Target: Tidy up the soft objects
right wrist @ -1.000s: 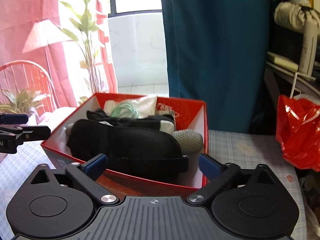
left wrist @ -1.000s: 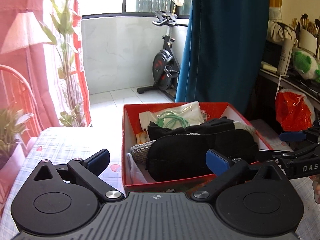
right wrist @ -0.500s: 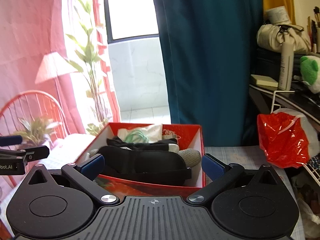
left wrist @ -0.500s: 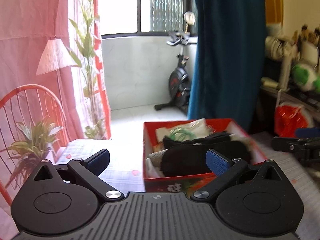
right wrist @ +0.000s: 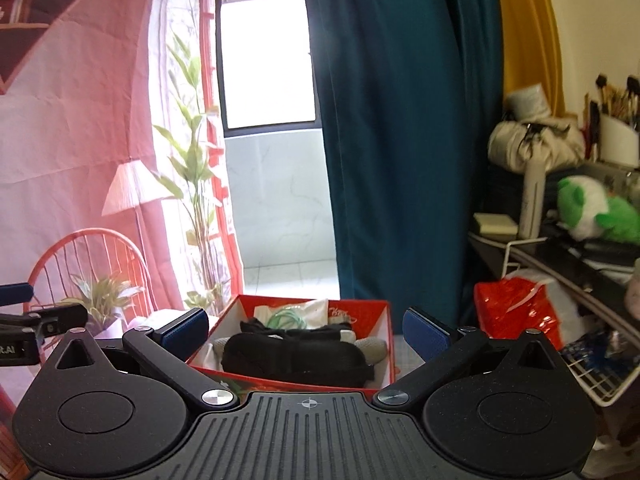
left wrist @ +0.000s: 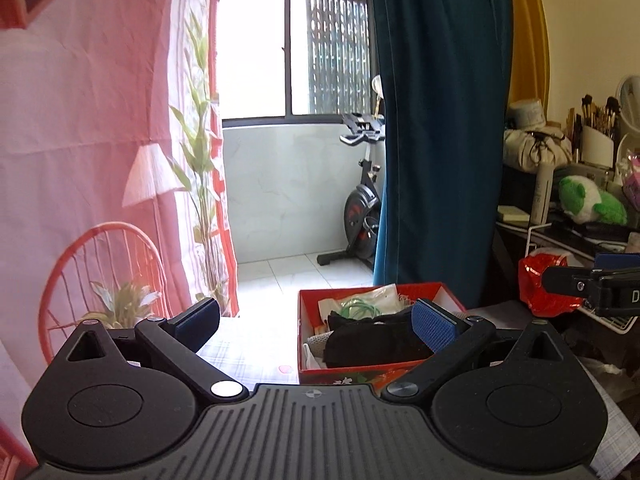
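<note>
1. We hold our left gripper (left wrist: pixel 318 322) with its blue-padded fingers spread wide and nothing between them, raised over the checked tablecloth (left wrist: pixel 244 360).
2. Our right gripper (right wrist: pixel 306 330) is likewise spread apart and empty.
3. The open red cardboard box (right wrist: pixel 382 346) sits on the table ahead of both grippers, to the right in the left wrist view and central in the right wrist view.
4. Inside the box, a black padded fabric eye mask (right wrist: pixel 296 356) lies nearest us, across the top of the pile.
5. Behind it we see a grey knitted item (right wrist: pixel 374 348) at the right and a clear packet holding a green coiled cord (right wrist: pixel 290 314) at the far side.
6. A crumpled red plastic bag (right wrist: pixel 514 308) rests to the right of the box, well apart from it.
</note>
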Tool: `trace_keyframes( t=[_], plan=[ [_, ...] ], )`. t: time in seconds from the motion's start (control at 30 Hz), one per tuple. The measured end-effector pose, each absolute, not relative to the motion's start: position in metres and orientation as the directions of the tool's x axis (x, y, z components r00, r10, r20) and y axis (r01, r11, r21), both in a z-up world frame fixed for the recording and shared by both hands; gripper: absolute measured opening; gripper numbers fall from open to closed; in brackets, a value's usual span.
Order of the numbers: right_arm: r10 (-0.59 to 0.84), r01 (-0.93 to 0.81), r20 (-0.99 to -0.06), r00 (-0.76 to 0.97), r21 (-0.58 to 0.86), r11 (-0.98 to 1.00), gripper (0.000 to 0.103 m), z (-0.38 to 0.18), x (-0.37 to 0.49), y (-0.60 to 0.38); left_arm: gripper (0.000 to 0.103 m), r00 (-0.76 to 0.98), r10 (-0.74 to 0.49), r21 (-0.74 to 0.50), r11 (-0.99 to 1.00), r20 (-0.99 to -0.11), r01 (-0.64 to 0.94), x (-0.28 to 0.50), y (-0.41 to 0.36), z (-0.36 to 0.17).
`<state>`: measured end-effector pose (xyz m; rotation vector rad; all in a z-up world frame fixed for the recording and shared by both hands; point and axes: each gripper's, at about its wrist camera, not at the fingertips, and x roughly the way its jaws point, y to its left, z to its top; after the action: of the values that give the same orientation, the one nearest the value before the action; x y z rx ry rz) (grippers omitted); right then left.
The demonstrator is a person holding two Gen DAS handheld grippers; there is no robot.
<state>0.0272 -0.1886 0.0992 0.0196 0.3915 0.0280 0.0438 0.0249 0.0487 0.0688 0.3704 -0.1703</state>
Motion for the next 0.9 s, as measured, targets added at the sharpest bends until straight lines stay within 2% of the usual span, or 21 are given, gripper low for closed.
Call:
trace_keyframes(
  t=[0.23, 0.9],
  plan=[
    [0.039, -0.022, -0.349, 0.936, 0.053, 0.998, 0.103, 0.121, -0.009, -0.180, 0.103, 0.925, -0.171, -0.001, 0.983, -0.340, 0.181, 0.010, 0.031, 0.070],
    [-0.007, 0.010, -0.350, 0.937, 0.005, 1.000, 0.103, 0.126, -0.032, -0.181, 0.103, 0.928, -0.150, -0.015, 0.988, -0.342, 0.154, -0.005, 0.042, 0.069]
  ],
)
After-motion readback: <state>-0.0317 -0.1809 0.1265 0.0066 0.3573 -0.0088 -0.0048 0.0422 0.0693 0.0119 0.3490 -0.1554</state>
